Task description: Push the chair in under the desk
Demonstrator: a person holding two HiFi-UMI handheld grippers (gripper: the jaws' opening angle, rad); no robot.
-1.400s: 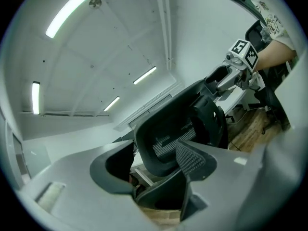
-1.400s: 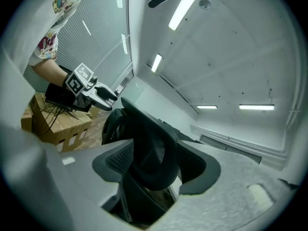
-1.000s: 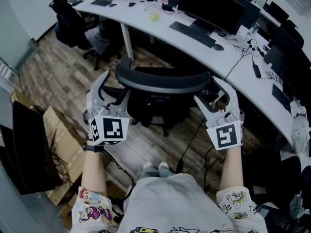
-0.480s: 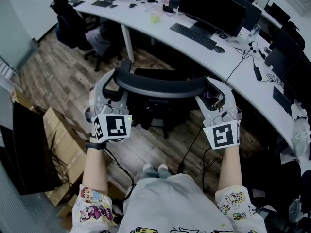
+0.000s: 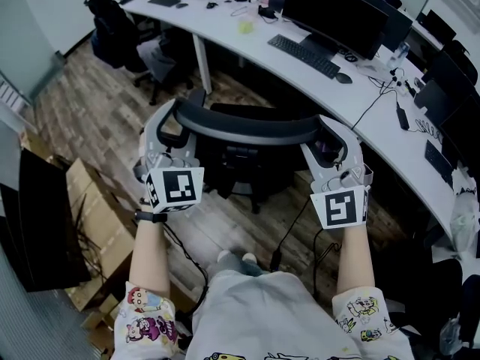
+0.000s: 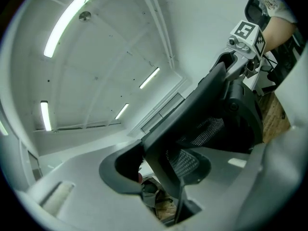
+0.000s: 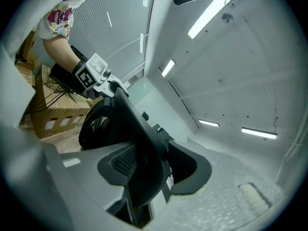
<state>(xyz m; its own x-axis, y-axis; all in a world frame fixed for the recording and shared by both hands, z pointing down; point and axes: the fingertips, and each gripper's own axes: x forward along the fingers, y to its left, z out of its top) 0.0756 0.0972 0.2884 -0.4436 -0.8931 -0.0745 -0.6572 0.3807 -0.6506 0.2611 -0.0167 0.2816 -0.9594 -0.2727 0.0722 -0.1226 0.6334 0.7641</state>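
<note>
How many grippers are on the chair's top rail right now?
2. The left gripper clamps the top rail at its left end, the right gripper at its right end. Neither is hidden.

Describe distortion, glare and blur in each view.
Head view: evenly lit and sharp, though the wide lens bows the desk. Left gripper view: fisheye circle with dark corners, ceiling lights blown out, near jaws soft, chair clearer. Right gripper view: same fisheye, lights glaring, jaws blurred.
</note>
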